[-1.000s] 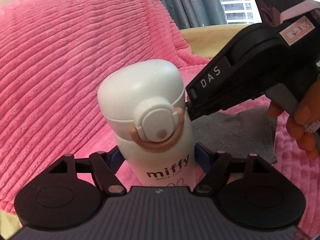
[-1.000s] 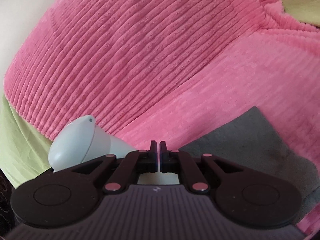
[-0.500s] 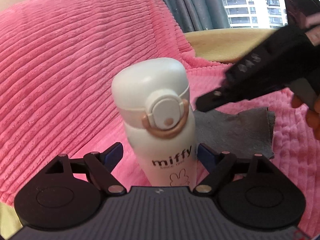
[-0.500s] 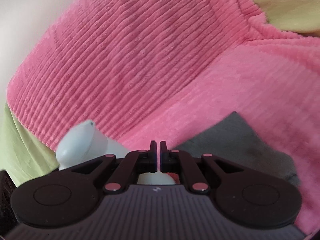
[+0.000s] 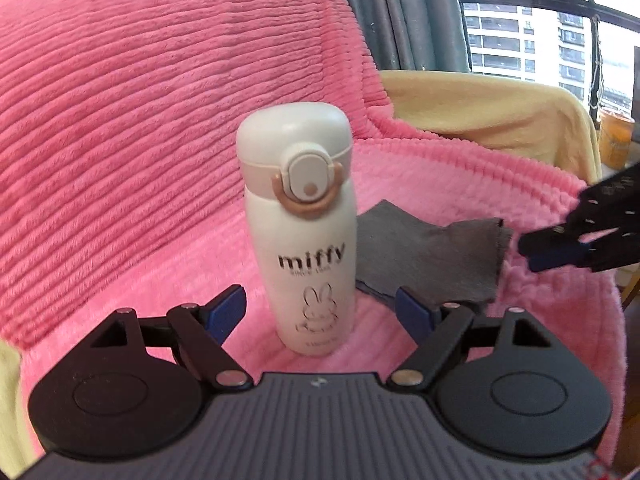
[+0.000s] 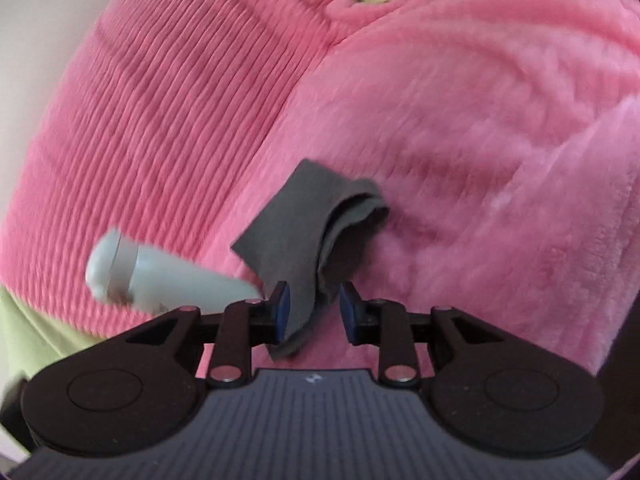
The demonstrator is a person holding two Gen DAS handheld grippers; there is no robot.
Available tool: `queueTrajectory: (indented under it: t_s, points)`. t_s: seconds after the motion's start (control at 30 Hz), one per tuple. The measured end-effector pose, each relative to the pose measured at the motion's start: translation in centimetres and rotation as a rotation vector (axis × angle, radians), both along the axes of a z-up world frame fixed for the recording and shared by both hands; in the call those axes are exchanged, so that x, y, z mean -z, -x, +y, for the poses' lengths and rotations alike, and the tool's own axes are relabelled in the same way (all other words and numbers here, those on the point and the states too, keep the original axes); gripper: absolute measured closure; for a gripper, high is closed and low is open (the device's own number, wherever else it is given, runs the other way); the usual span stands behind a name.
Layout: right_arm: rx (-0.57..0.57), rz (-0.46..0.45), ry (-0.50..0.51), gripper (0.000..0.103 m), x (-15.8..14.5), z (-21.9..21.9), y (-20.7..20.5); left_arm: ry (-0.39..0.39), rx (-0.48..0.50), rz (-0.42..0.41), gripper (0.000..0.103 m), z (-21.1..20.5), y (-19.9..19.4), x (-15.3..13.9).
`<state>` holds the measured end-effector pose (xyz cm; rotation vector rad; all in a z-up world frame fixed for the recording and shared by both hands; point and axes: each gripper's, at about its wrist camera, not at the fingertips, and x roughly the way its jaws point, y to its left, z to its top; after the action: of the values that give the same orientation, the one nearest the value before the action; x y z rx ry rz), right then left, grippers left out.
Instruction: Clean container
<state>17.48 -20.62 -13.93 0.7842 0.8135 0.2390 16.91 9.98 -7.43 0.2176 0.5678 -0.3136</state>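
Note:
A white "miffy" bottle (image 5: 304,240) with its lid on stands upright on the pink ribbed blanket (image 5: 120,120). My left gripper (image 5: 320,310) is open; its blue pads flank the bottle's base with a gap on each side. A grey cloth (image 5: 432,256) lies just right of the bottle. My right gripper (image 5: 556,250) hovers at the cloth's right edge. In the right wrist view, the right gripper (image 6: 315,312) has its jaws opening, with a folded corner of the grey cloth (image 6: 304,224) lying loose between them. The bottle (image 6: 160,276) shows blurred at the left.
The blanket covers a seat and its backrest. A pale yellow cushioned arm (image 5: 480,108) rises behind the cloth. Grey curtains (image 5: 404,12) and a window stand beyond it, and an orange tub (image 5: 616,136) sits at the far right.
My left gripper let go of the bottle and drew back from it. My right gripper left the bottle's lid, swung right to the cloth's edge and went from shut to open.

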Motion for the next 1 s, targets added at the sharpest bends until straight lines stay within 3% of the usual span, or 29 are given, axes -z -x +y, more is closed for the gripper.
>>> queueTrajectory:
  t_s: [0.3, 0.37, 0.47, 0.57, 0.7, 0.8, 0.9, 1.0]
  points:
    - [0.069, 0.049, 0.02, 0.078, 3.2, 0.8, -5.5, 0.048, -0.036, 0.045, 0.019, 0.3, 1.3, -0.1]
    - [0.076, 0.043, 0.021, 0.086, 3.8, 0.8, -6.0, 0.057, -0.046, 0.056, 0.019, 0.2, 1.4, 0.0]
    - [0.06, -0.02, 0.049, 0.094, 2.7, 0.6, -6.0, 0.07, -0.049, 0.067, 0.019, 0.0, 1.7, 0.1]
    - [0.079, -0.079, 0.124, 0.095, 0.6, -0.4, -5.2, 0.075, -0.049, 0.072, 0.019, -0.2, 1.8, 0.0]
    - [0.095, -0.05, 0.142, 0.095, -0.1, -2.2, -4.9, 0.082, -0.056, 0.085, 0.019, -0.9, 1.7, 0.0]
    - [0.091, 0.018, 0.161, 0.087, 0.7, -1.9, -5.1, 0.082, -0.083, 0.107, 0.019, -1.5, 1.5, -0.1]
    - [0.108, 0.025, 0.189, 0.081, 0.2, -2.0, -4.4, 0.084, -0.117, 0.132, 0.018, -1.7, 1.5, -0.2]
    - [0.098, -0.015, 0.328, 0.079, -1.7, -2.0, -2.6, 0.075, -0.144, 0.15, 0.015, -1.9, 1.9, -0.6]
